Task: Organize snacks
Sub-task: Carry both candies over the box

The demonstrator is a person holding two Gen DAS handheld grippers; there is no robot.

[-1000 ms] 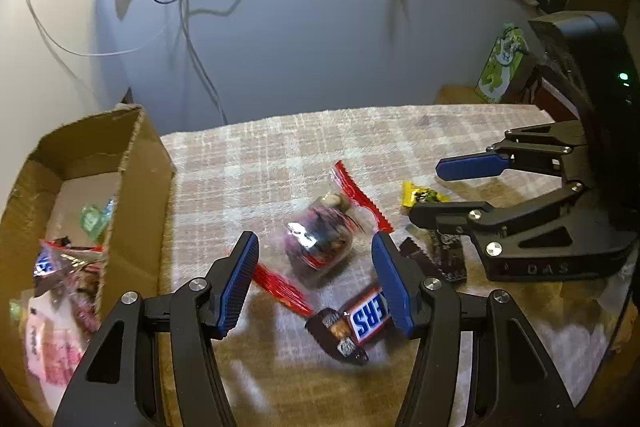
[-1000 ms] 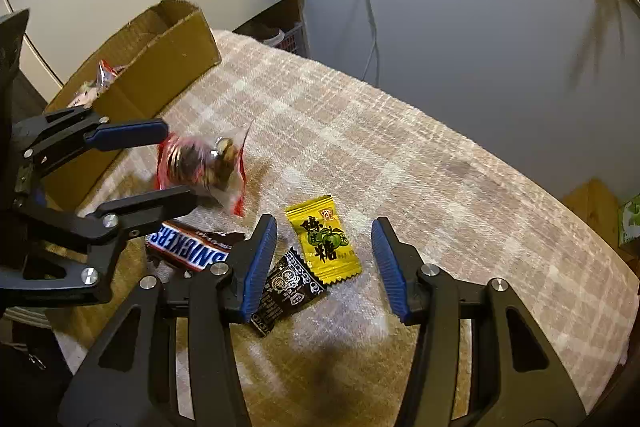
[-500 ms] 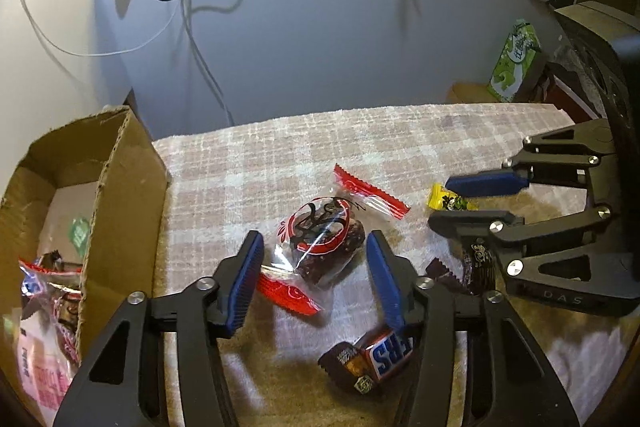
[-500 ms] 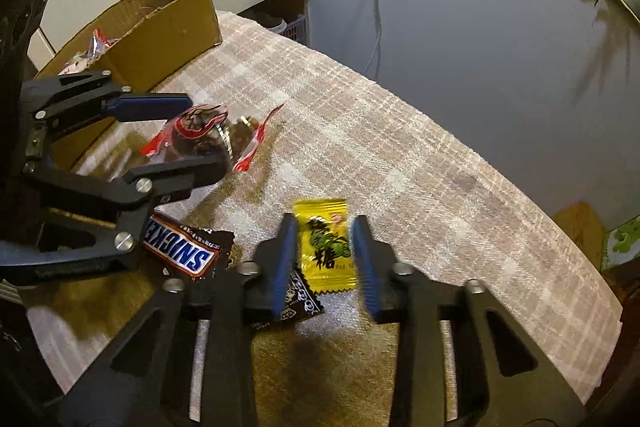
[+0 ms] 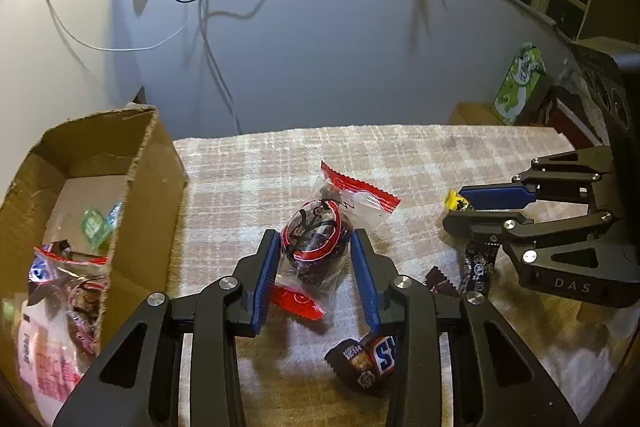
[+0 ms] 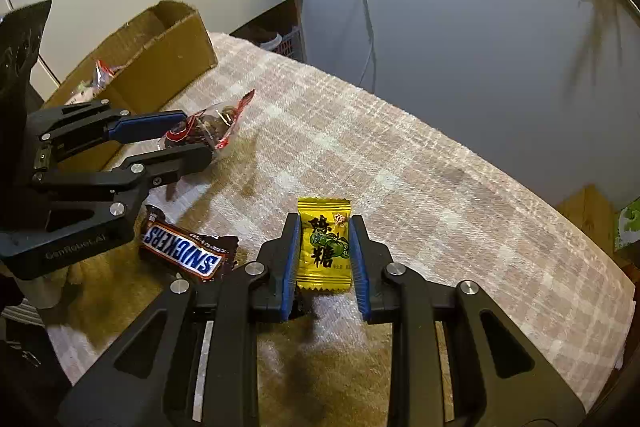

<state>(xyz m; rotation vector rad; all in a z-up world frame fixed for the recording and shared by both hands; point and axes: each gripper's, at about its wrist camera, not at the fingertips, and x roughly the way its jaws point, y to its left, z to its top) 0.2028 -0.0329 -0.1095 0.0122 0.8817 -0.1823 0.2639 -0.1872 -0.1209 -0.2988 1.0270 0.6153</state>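
A clear snack bag [image 5: 316,243] with red edges and dark contents lies on the checked cloth. My left gripper [image 5: 314,239] has its jaws closing around it, and both blue pads touch its sides. From the right wrist view that bag [image 6: 208,125] sits pinched in the left gripper [image 6: 192,135]. My right gripper [image 6: 325,223] is shut on a yellow candy packet [image 6: 324,247], which stands just above the cloth. A Snickers bar [image 6: 182,255] lies between the two grippers. A small dark packet [image 5: 478,263] lies under the right gripper [image 5: 456,209].
An open cardboard box [image 5: 156,195] with several snack packets inside stands at the table's left end. The checked cloth [image 6: 440,211] stretches bare to the right and far side. Cables hang down the wall behind. A green carton [image 5: 518,79] stands beyond the table's far right corner.
The left jaws narrowed from wide apart onto the clear bag. The right jaws shut on the yellow packet, and it now sits squarely between the pads.
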